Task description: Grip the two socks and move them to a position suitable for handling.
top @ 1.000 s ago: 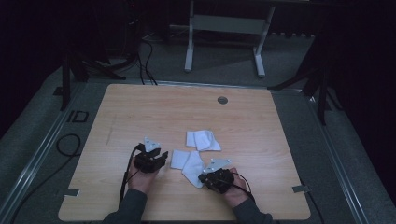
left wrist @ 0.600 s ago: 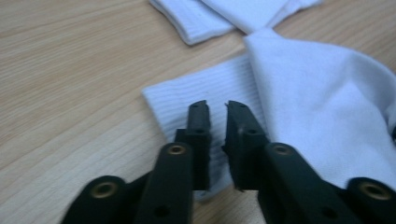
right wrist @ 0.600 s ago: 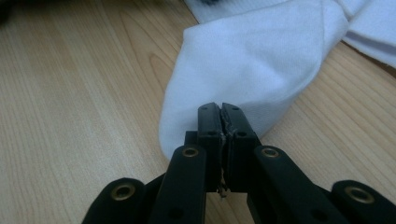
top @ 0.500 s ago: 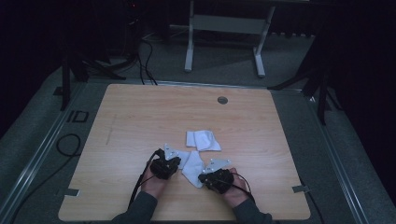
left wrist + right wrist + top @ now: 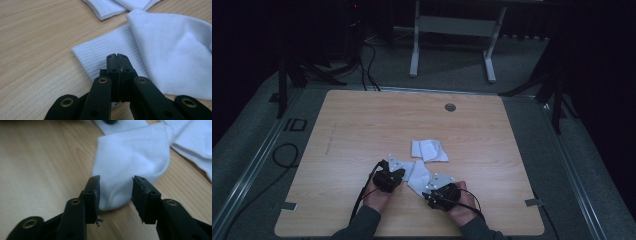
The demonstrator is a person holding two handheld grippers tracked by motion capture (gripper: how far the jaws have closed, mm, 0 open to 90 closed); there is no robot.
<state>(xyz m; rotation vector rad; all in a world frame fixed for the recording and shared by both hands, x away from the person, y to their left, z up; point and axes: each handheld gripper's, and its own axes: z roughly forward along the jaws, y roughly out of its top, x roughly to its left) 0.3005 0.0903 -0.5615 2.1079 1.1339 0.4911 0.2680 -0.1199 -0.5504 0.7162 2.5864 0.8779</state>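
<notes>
White sock (image 5: 416, 176) low middle of frame on counter (image 5: 362, 125). Left tool (image 5: 117, 58) pinched shut over ribbed cuff. Right tool (image 5: 115, 185) wide open around toe. Squeeze right gently, lift both together.

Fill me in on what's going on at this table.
A person at a wooden table works on white socks with a hand-held gripper in each hand. The left hand-held gripper has its jaws pressed together over the ribbed cuff of the near sock. The right hand-held gripper is open, its jaws either side of that sock's rounded end. A second sock, folded, lies just beyond, nearer the table's middle.
</notes>
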